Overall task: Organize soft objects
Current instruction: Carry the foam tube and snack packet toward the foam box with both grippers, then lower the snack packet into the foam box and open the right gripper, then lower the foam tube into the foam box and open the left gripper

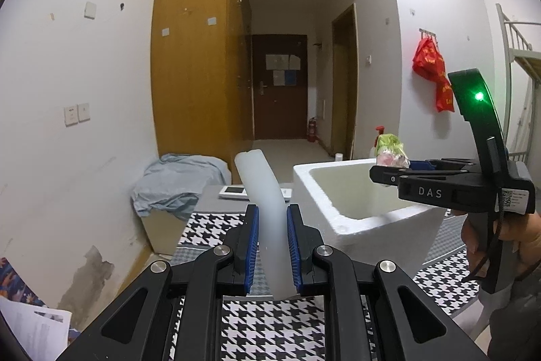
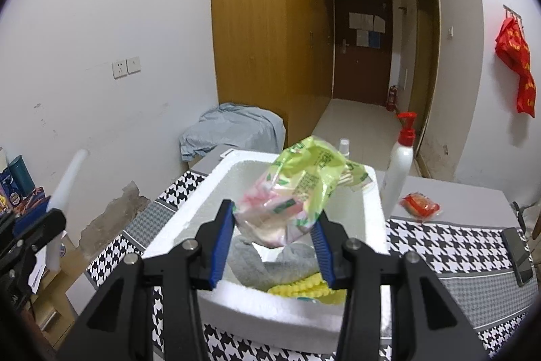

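Note:
My left gripper (image 1: 272, 212) is shut on a white translucent soft tube (image 1: 265, 192), held upright above the houndstooth tablecloth (image 1: 270, 327), left of the white foam box (image 1: 338, 215). My right gripper (image 2: 274, 219) is shut on a green and pink plastic packet (image 2: 297, 192) and holds it over the open foam box (image 2: 189, 225). Inside the box lie a grey cloth (image 2: 267, 263) and a yellow bumpy item (image 2: 304, 288). The right gripper (image 1: 382, 175) with its packet (image 1: 392, 151) also shows in the left wrist view; the tube (image 2: 69, 178) shows in the right wrist view.
A white pump bottle (image 2: 399, 171) with a red top stands behind the box. A red packet (image 2: 419, 207) and a black phone (image 2: 519, 256) lie on the table to the right. A remote (image 1: 236, 192) lies behind the tube. A blue-grey cloth (image 1: 175, 185) covers a low cabinet.

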